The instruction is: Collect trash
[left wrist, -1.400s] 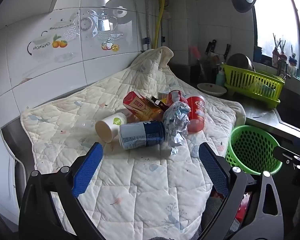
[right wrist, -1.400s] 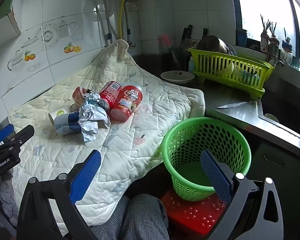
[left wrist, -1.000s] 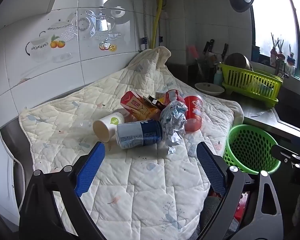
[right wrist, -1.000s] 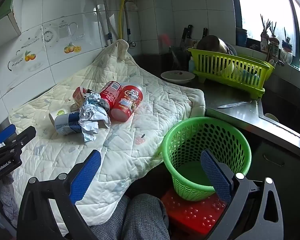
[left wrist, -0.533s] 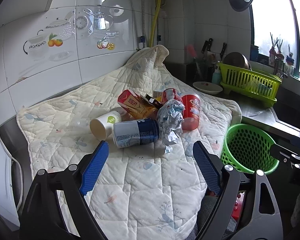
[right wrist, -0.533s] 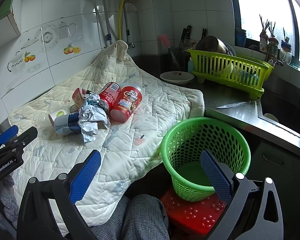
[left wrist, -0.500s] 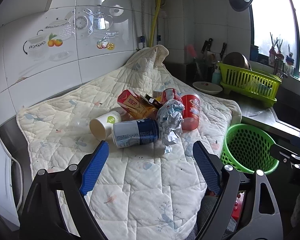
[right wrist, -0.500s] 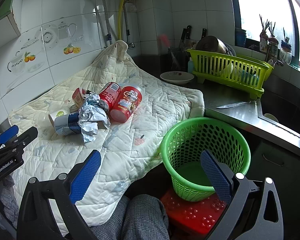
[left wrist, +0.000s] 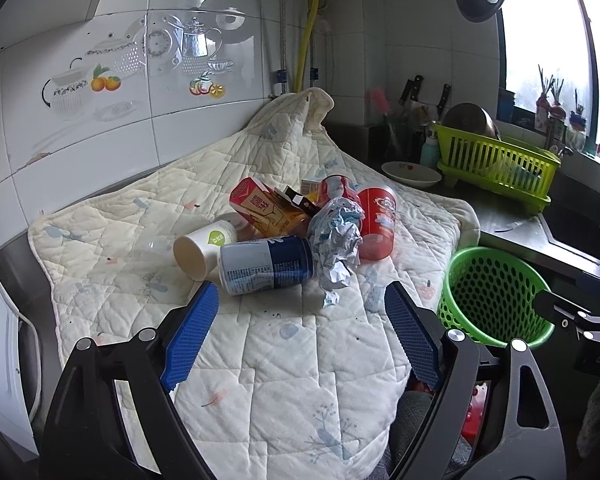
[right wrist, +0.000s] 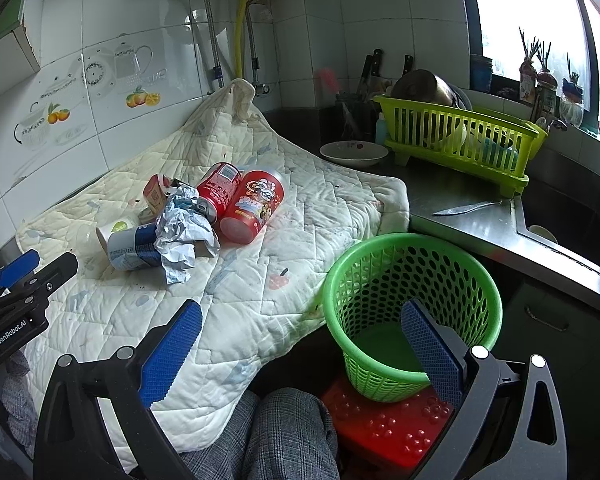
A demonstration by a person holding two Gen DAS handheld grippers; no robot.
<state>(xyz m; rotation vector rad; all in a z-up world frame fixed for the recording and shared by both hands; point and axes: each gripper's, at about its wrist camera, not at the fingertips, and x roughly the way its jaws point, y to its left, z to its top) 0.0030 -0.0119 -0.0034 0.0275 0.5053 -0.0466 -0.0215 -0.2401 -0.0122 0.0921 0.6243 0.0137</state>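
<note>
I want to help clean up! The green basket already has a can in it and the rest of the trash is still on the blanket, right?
Not quite. The green basket has nothing in it yet; the right wrist view looks straight down to its bare bottom. The rest is right: the trash, like the blue can and the crumpled paper, is on the blanket.

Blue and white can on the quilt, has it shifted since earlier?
No. The blue and white can still lies touching the crumpled paper and white cup.
</note>
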